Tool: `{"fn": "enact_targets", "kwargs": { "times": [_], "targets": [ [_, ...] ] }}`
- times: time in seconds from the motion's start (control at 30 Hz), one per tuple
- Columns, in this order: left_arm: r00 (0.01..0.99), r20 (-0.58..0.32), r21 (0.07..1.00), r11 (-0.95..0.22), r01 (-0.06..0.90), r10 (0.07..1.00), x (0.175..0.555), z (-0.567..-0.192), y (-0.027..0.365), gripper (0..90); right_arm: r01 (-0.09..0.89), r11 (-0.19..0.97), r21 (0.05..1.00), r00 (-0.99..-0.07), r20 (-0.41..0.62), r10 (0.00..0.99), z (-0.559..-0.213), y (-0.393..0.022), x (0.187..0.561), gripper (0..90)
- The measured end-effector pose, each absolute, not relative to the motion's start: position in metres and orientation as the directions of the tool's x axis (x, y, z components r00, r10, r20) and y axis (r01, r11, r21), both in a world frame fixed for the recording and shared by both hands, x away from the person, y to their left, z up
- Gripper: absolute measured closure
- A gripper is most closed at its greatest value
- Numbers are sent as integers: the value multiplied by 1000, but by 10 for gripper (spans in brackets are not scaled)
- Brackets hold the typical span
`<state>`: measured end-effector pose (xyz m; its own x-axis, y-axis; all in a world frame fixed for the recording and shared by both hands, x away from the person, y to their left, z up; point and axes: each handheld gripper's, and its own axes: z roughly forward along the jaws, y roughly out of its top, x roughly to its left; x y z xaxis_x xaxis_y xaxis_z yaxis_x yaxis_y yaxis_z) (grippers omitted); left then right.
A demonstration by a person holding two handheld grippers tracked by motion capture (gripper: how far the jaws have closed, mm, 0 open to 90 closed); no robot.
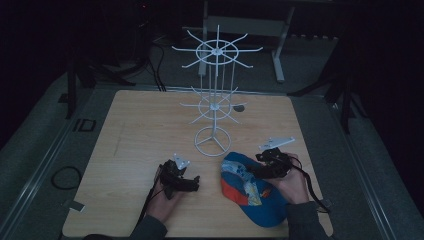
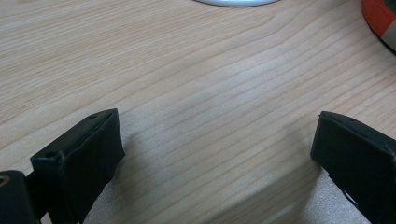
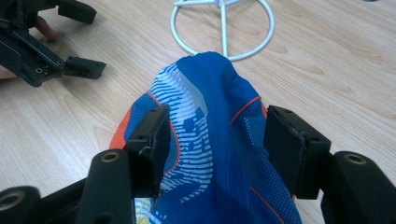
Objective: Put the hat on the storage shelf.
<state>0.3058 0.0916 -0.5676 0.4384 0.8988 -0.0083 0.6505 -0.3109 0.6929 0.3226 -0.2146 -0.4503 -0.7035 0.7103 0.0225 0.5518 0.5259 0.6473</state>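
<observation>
Blue fabric cap with orange and white print [image 3: 210, 135] sits bunched between the right gripper [image 3: 215, 135] jaws, which stand wide, pads at its sides, not yet pinching. Its ridge runs straight ahead toward the white wire stand's ring base [image 3: 223, 28]. Left gripper [image 2: 215, 144] spread, nothing inside, cap off to its right.
</observation>
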Motion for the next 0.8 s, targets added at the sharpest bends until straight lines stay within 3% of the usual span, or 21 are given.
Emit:
{"fn": "enact_targets", "kwargs": {
  "times": [0.8],
  "targets": [
    [439,-7,695,-311,649,899,306,-568,92,26,572,584,576,-731,36,681,-457,-203,342,402]
  ]
}}
